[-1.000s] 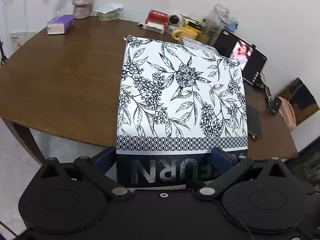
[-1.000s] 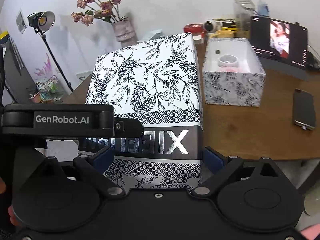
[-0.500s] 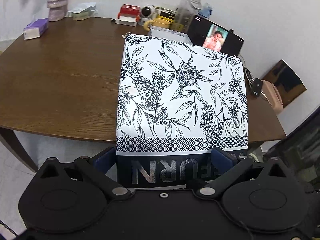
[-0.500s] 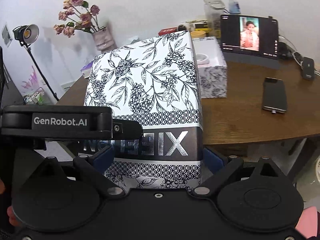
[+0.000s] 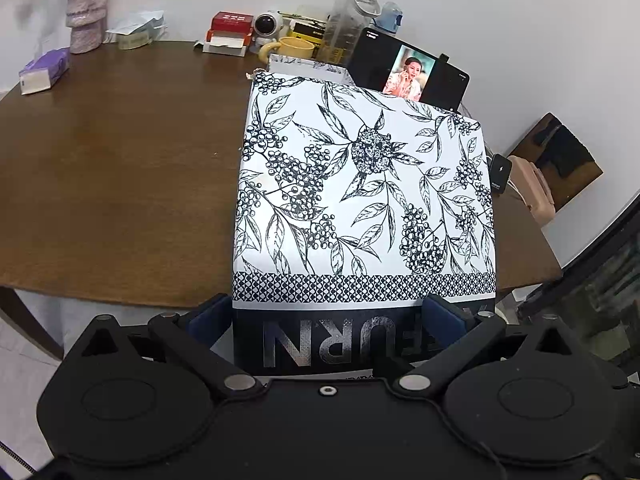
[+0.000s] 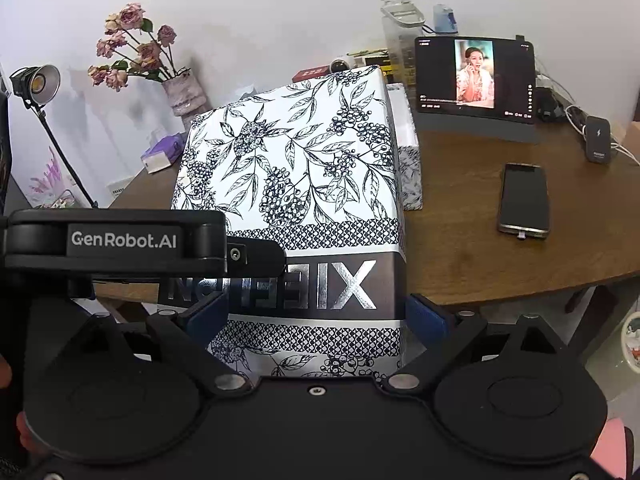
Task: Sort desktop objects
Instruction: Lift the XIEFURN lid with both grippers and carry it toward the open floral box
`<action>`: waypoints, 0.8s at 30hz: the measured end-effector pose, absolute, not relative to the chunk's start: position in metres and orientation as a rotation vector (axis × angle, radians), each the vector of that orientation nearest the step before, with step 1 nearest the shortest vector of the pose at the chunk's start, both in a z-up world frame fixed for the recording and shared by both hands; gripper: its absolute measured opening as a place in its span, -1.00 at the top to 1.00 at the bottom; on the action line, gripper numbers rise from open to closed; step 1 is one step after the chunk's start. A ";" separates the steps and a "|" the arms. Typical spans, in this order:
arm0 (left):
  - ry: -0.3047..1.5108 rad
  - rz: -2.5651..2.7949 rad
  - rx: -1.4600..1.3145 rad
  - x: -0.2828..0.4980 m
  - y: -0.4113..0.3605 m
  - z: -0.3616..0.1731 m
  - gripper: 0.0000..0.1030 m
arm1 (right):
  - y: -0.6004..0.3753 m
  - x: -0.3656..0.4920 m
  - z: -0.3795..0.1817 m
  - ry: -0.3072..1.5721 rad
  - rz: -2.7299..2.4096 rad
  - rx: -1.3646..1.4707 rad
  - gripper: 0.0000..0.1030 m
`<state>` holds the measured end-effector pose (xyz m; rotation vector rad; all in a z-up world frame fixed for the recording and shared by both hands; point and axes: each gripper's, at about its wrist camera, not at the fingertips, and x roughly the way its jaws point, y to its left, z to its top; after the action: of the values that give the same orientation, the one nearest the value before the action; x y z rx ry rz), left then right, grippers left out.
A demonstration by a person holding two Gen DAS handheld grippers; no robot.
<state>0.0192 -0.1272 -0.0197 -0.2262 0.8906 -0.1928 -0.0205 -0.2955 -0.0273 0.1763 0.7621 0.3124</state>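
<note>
A white box lid (image 5: pixel 360 184) printed with black leaves and berries, with a dark lettered band, fills the middle of both views. My left gripper (image 5: pixel 328 316) is shut on its near edge, blue pads on either side. My right gripper (image 6: pixel 318 314) is shut on the lid (image 6: pixel 292 168) from another side, below the dark band. The left gripper's housing (image 6: pixel 120 240) shows at the left of the right wrist view. The lid is held above the brown table (image 5: pixel 120 168). The matching open box base (image 6: pixel 408 160) stands right behind it, mostly hidden; only its rim (image 5: pixel 304 66) shows.
A tablet (image 6: pixel 476 76) playing video stands at the back, a phone (image 6: pixel 524 200) lies flat to the right, and a charger (image 6: pixel 598 138) sits with cables. A flower vase (image 6: pixel 184 96), a purple tissue pack (image 5: pixel 42 72), a yellow mug (image 5: pixel 288 46), a clear bottle (image 5: pixel 348 20) and a red box (image 5: pixel 230 28) line the far edge.
Both grippers have carried the lid right, toward the box base. The base, earlier open to view beside the lid, is now mostly covered by it.
</note>
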 end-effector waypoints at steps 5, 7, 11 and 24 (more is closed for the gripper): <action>0.878 -0.204 -0.227 0.039 -0.132 -0.019 -0.96 | -0.301 -0.001 -0.027 0.749 0.307 0.169 -0.88; 0.874 -0.205 -0.231 0.047 -0.133 -0.018 -0.96 | -0.302 0.008 -0.026 0.745 0.308 0.163 -0.88; 0.869 -0.213 -0.231 0.066 -0.135 -0.015 -0.96 | -0.304 0.028 -0.023 0.740 0.301 0.158 -0.88; 0.868 -0.218 -0.230 0.139 -0.136 -0.008 -0.96 | -0.310 0.106 -0.016 0.733 0.296 0.159 -0.88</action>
<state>0.1393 -0.1357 -0.0076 -0.2303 0.8685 -0.2178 0.1056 -0.3098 -0.0163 0.1588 0.7334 0.2962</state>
